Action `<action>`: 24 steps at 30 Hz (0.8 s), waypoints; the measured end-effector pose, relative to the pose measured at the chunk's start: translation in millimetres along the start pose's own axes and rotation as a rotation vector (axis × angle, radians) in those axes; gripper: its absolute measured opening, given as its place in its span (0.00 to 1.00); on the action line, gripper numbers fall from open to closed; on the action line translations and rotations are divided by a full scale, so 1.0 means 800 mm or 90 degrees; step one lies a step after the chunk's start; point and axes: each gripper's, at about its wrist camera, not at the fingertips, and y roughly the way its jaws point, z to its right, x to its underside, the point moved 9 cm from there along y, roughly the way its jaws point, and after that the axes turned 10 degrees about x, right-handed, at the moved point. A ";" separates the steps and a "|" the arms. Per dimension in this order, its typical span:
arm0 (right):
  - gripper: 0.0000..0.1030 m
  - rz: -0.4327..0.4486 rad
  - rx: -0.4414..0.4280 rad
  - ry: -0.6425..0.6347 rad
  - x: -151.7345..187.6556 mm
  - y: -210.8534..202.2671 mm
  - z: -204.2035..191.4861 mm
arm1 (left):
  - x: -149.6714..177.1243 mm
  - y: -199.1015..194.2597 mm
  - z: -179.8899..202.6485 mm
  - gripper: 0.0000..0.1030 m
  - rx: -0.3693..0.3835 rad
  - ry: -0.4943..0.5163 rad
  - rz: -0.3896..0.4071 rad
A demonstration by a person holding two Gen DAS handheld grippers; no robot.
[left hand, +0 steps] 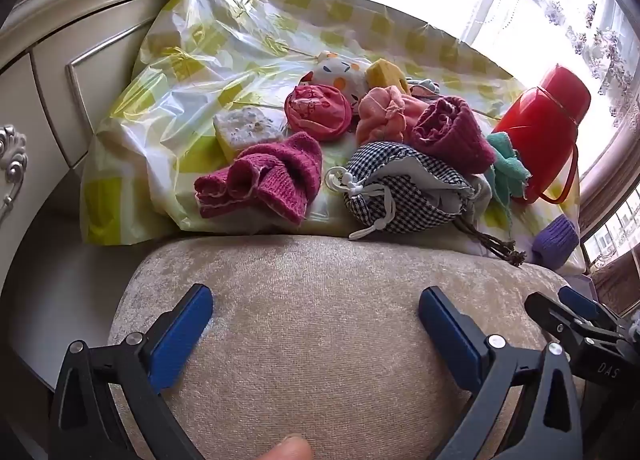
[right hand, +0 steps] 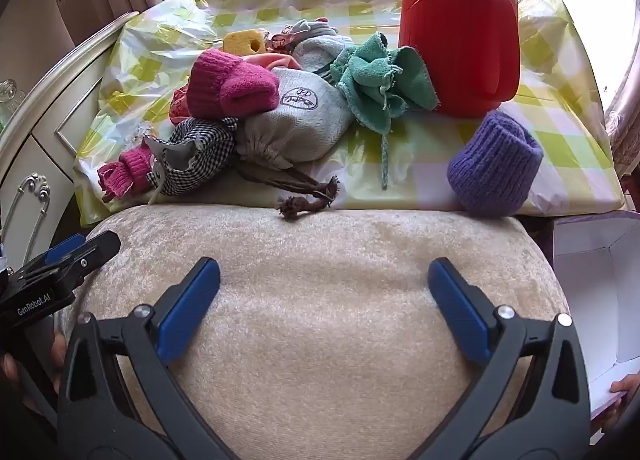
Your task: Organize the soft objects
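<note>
On the worktop (right hand: 560, 147), under a checked plastic sheet, the soft objects (right hand: 256, 107) lie in one mixed heap: knitted pieces, pouches, a green cloth; a purple knit (right hand: 496, 163) sits apart. Nothing seems sorted yet. Left claw (left hand: 316, 324) and right claw (right hand: 324, 296) hang spread, empty.

Red flask (right hand: 460, 31) top cut off – white box (right hand: 592, 300) partly out of frame

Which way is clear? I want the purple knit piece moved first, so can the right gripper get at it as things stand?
Probably yes. The right gripper is open and empty over the beige cushion, and the purple knit piece stands alone at the table's near edge. Only the red flask stands behind it.
</note>
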 end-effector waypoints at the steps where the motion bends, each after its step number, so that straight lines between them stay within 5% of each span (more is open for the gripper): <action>1: 1.00 0.001 -0.006 0.004 0.000 0.000 -0.001 | 0.000 0.000 0.000 1.00 -0.002 0.001 0.000; 24: 1.00 0.005 -0.015 0.011 0.001 0.000 -0.001 | -0.001 -0.002 -0.001 1.00 -0.041 0.022 0.004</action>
